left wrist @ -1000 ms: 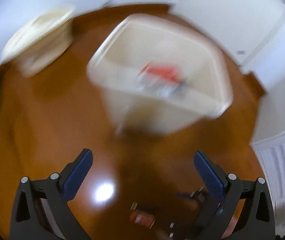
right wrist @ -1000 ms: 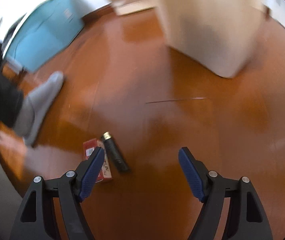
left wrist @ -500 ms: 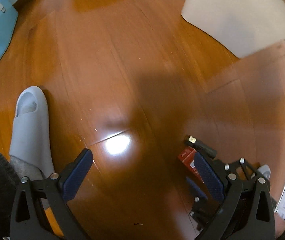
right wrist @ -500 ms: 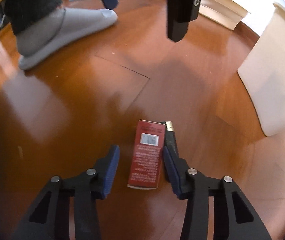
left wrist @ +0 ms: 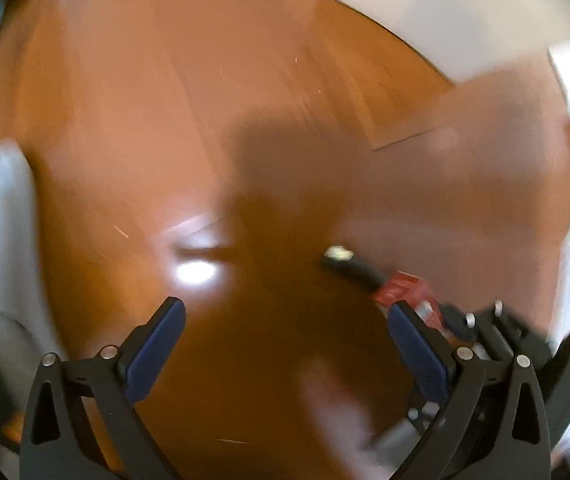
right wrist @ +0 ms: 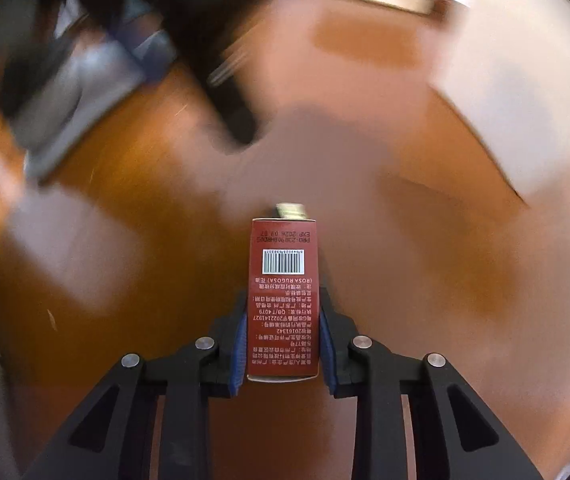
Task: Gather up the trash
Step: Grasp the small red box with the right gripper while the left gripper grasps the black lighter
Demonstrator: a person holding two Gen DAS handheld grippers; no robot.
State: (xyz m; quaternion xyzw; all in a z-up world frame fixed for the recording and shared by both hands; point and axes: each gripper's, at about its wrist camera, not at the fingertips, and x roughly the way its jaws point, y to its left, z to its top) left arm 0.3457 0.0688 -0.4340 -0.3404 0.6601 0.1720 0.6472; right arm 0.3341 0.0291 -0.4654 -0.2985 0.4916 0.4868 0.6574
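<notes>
The right gripper (right wrist: 283, 336) is clamping the red box (right wrist: 283, 300) between its pads — long axis pointing to 12 o'clock. The left gripper (left wrist: 285, 348) is gaping wide, empty; the dark tube (left wrist: 351, 266) (blurred) is lying on the floor at its 1 o'clock, nearer the left.

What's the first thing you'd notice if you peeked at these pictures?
The red box, covered in printed writing with a barcode, sits clamped between the right gripper fingers in the middle of the right view. In the left view, the left gripper hangs wide open over the shiny wooden floor, with a small dark tube beside the box.
</notes>
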